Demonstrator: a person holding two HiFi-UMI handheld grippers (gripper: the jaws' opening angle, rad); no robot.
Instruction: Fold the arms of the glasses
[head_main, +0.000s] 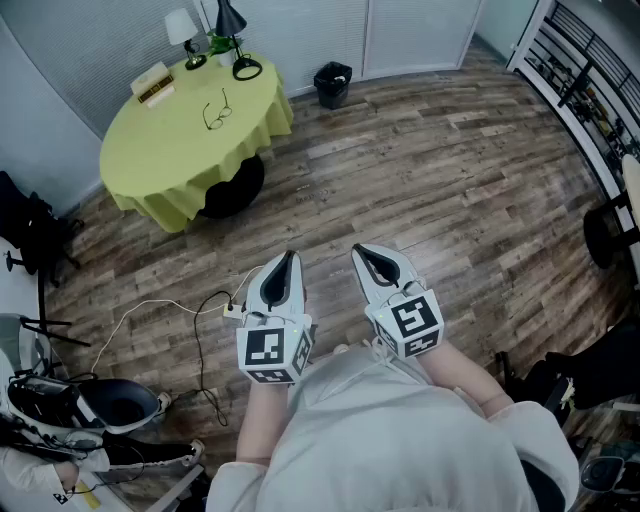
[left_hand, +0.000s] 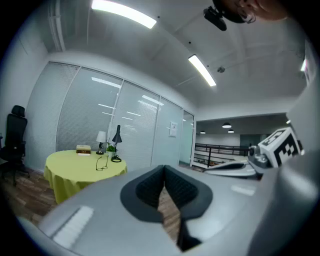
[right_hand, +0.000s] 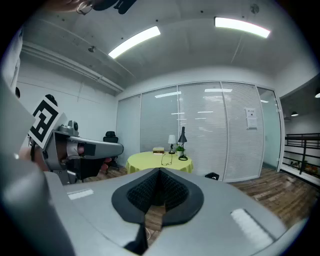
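Far off: glasses (head_main: 217, 110) lie on the yellow surface (head_main: 165, 155), well apart from both grippers. Left gripper (head_main: 289, 260) and right gripper (head_main: 360, 253) closed, empty. Likely light, thin, fragile; pinch each arm gently near its hinge.

Glasses (head_main: 217, 110) on desk (head_main: 180, 145) too small to tell arms open or folded, book (head_main: 155, 84) cover print illegible, desk base partly hidden under yellow cloth (head_main: 150, 205), black chair (head_main: 25, 228) cut off by left edge
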